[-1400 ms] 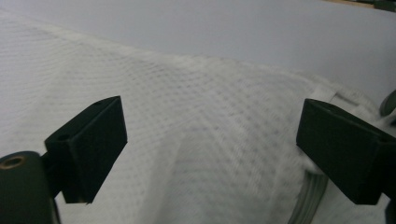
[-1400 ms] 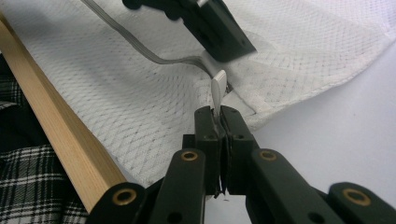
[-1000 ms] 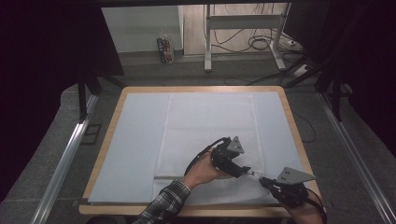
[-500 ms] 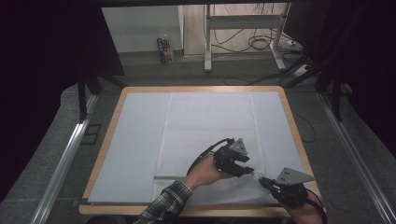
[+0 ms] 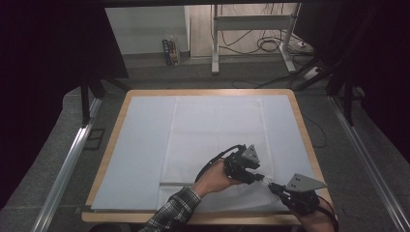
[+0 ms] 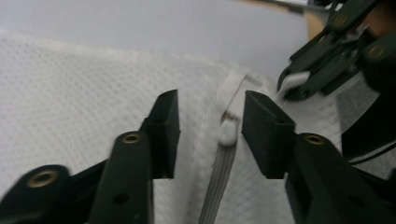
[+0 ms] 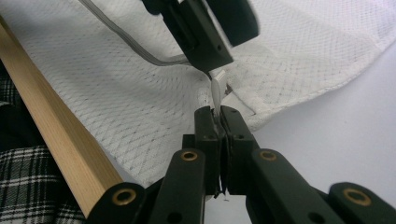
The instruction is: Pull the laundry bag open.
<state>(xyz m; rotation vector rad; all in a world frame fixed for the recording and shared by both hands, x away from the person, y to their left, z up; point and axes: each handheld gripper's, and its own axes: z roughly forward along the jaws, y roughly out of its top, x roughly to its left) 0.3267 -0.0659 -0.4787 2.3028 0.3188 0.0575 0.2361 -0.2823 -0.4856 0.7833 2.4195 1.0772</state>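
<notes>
White zipper pull between left gripper jaws

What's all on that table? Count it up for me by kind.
Hand-held grippers: 2, the left gripper and the right gripper
White mesh bags with a zipper: 1, the mesh bag
Pale blue mats covering the tabletop: 1, the mat
Total: 4
</notes>
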